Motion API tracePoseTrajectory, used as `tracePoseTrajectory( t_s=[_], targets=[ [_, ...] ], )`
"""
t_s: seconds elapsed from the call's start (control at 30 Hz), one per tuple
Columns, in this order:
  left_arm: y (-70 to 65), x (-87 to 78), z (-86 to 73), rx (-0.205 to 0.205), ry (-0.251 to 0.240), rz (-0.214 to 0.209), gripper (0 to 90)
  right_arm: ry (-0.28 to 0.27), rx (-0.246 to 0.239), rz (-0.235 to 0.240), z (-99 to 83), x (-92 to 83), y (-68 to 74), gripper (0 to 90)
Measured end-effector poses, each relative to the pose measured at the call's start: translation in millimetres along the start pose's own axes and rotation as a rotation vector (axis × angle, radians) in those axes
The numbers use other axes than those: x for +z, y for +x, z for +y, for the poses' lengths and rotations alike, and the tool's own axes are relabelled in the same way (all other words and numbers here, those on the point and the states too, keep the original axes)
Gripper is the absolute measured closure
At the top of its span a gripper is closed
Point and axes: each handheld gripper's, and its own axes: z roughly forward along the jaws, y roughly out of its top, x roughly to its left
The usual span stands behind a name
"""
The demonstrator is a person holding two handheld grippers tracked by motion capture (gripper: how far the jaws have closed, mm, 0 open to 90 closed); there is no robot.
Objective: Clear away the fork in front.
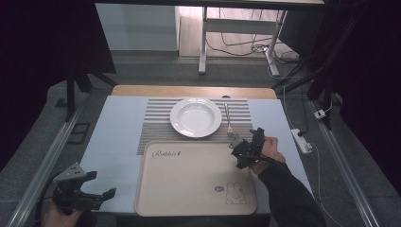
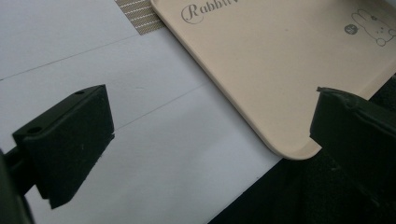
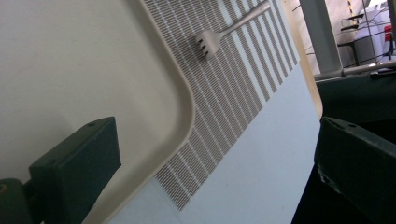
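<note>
Pale sheeting covers our table (image 1: pixel 118 137), with a striped mat (image 1: pixel 158 127) under a white plate (image 1: pixel 196 117), a fork (image 1: pixel 228 120) and a beige tray (image 1: pixel 189 177). Our right gripper (image 1: pixel 242 150) hovers with jaws wide apart over the tray's far right corner, near the fork. Our left gripper (image 1: pixel 101 187), also spread, sits by the tray's near left corner.

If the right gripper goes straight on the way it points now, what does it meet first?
Probably the fork on the striped placemat. The right gripper is open over the tray's corner, and the fork lies ahead of it; depth is hard to judge.
</note>
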Motion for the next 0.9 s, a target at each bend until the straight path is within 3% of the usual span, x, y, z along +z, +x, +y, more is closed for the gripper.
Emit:
tracePoseTrajectory(
  t_s=[0.23,0.43,0.63,0.9],
  targets=[
    [0.2,0.0,0.0,0.0,0.001,-0.001,0.1,0.01,-0.033,-0.019,8.4,12.7,-6.3,3.3],
    [0.1,0.1,0.0,0.0,0.002,0.0,0.1,0.007,-0.07,0.002,16.5,21.5,-9.8,6.8],
    [0.1,0.3,0.1,0.001,0.003,0.0,0.2,0.005,-0.074,-0.001,21.8,27.2,-12.7,11.4],
    [0.0,0.4,0.1,0.002,0.005,-0.001,0.2,0.002,-0.107,0.023,30.0,39.7,-19.4,23.2]
  ],
)
